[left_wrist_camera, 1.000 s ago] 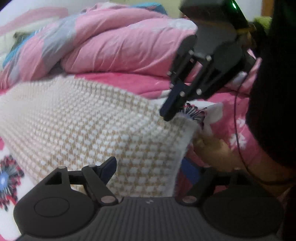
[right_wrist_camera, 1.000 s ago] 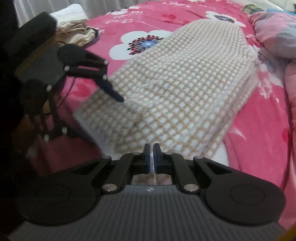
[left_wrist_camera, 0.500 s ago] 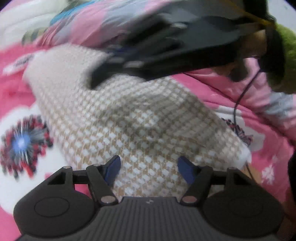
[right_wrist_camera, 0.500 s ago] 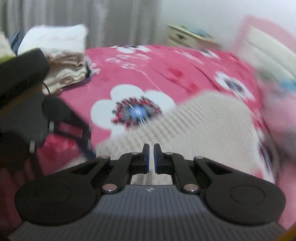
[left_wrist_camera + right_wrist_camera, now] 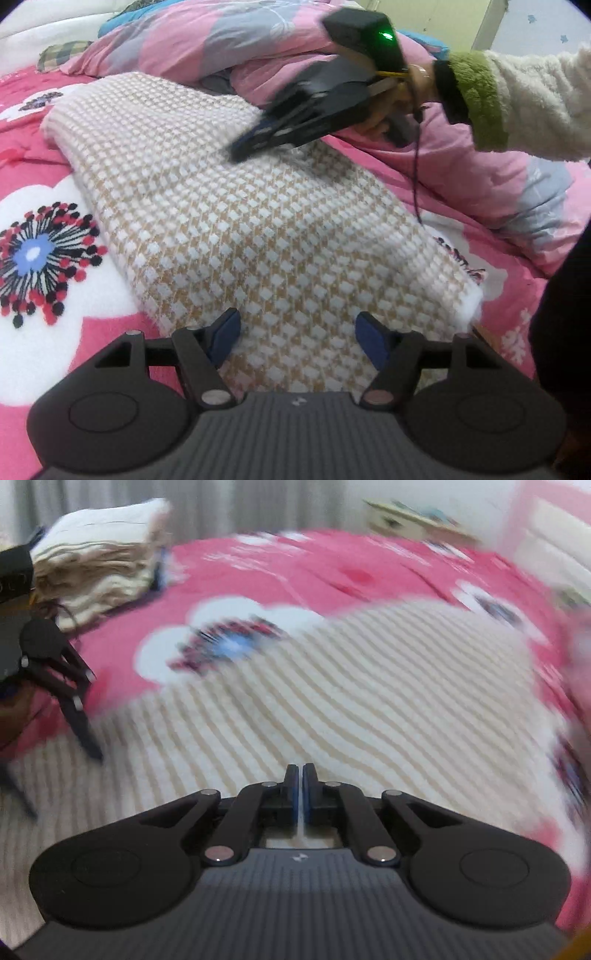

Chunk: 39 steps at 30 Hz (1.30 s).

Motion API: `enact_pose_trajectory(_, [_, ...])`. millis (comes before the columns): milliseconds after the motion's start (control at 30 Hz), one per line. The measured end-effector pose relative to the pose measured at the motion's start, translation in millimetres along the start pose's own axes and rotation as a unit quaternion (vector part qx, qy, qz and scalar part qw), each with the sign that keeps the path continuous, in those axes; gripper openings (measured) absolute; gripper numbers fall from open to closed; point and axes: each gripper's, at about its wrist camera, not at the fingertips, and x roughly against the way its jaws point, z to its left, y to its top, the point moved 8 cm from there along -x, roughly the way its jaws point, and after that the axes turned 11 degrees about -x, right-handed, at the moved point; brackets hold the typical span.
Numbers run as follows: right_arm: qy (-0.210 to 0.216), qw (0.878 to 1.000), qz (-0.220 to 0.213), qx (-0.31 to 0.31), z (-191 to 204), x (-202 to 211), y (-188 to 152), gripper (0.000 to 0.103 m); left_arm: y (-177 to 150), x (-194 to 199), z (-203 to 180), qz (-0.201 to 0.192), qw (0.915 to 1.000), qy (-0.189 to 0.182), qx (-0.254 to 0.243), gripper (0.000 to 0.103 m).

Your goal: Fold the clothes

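Left gripper (image 5: pixel 297 334) sits at the bottom of its own view with the blue pads (image 5: pixel 225 334) spread wide, nothing pinched, hanging right over the near end of the folded knit blanket (image 5: pixel 258 221). That blanket, cream and tan in a little checked weave, runs diagonally from the upper left of the frame down to the lower right, lying on the pink flower-print bedspread (image 5: pixel 40 332). Right gripper (image 5: pixel 240 149) comes in from the upper right, held by a hand in a fluffy white sleeve with a green cuff (image 5: pixel 476 99), tips down on the far part of the blanket; whether they actually press into it I can't tell. From the right wrist view that gripper (image 5: pixel 298 781) is fully closed, pads together, with only a thin pale sliver showing between them, and the blanket (image 5: pixel 332 686) fills the middle of a pretty blurry frame. A rumpled pink and grey duvet (image 5: pixel 221 40) is bunched across the top of the left view, just behind the blanket. Upper left of the right view has a stack of folded cream and beige clothes (image 5: pixel 96 561).
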Motion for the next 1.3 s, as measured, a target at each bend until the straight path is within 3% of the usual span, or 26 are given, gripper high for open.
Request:
enact_pose_trajectory(67, [-0.033,0.998,0.013,-0.045,-30.1,20.9,-21.7,0.000,-1.6,9.4,7.1,-0.007,0.9995,-0.021,0.022,0.070])
enact_pose_trajectory(133, [-0.033,0.992,0.004,-0.119,-50.4,39.8,-35.3,0.000,-2.4,17.5,18.0,-0.014,0.9971,-0.048,0.058,0.068])
enact_pose_trajectory(233, [-0.026,0.985,-0.024,-0.171,-55.7,56.9,-25.0,0.001,1.4,31.4,41.3,-0.029,0.9895,-0.079,0.117,0.067])
enact_pose_trajectory(333, [-0.024,0.982,-0.064,-0.178,-51.5,71.6,4.2,0.004,13.2,51.5,82.4,-0.068,0.9786,-0.062,0.184,0.073])
enact_pose_trajectory(433, [-0.020,0.980,-0.093,-0.176,-53.1,68.5,37.3,0.008,24.5,58.5,135.5,-0.109,0.9633,-0.015,0.245,0.076])
enact_pose_trajectory(467, [-0.018,0.979,-0.099,-0.178,-56.8,63.0,47.5,0.019,27.8,55.1,153.3,-0.117,0.9579,0.002,0.262,0.077])
enact_pose_trajectory(500, [-0.017,0.978,-0.106,-0.179,-60.5,57.6,57.6,0.039,31.0,50.3,169.5,-0.124,0.9523,0.013,0.278,0.078])
enact_pose_trajectory(567, [-0.013,0.973,-0.117,-0.197,-74.8,44.0,76.0,0.060,36.8,41.3,202.4,-0.140,0.9378,0.037,0.316,0.079])
enact_pose_trajectory(667, [-0.013,0.963,-0.130,-0.236,-104.7,21.3,99.0,0.063,48.6,32.4,248.2,-0.179,0.9143,0.060,0.358,0.079])
enact_pose_trajectory(733, [0.016,0.949,-0.128,-0.288,-130.9,3.1,106.8,0.067,57.0,23.2,275.0,-0.195,0.9005,0.057,0.384,0.079])
enact_pose_trajectory(867, [0.088,0.908,-0.101,-0.398,-180.4,-37.6,118.2,0.074,66.1,-7.5,325.9,-0.174,0.8864,0.028,0.428,0.079])
enact_pose_trajectory(900, [0.097,0.904,-0.098,-0.405,-188.2,-46.7,121.6,0.074,67.2,-13.2,336.5,-0.173,0.8808,0.019,0.440,0.079])
enact_pose_trajectory(1033, [0.156,0.882,-0.066,-0.439,-206.9,-83.1,132.0,0.077,78.0,-36.2,358.5,-0.174,0.8737,-0.012,0.454,0.079])
enact_pose_trajectory(1067, [0.174,0.876,-0.054,-0.447,-208.1,-92.3,134.2,0.082,80.0,-42.6,363.1,-0.174,0.8719,-0.013,0.458,0.079])
enact_pose_trajectory(1200, [0.193,0.875,-0.042,-0.442,-206.2,-112.6,142.2,0.087,94.5,-64.3,376.8,-0.178,0.8718,-0.018,0.456,0.077])
enact_pose_trajectory(1300, [0.186,0.877,-0.037,-0.442,-203.8,-119.6,142.6,0.085,102.7,-75.2,380.3,-0.176,0.8654,-0.008,0.469,0.071])
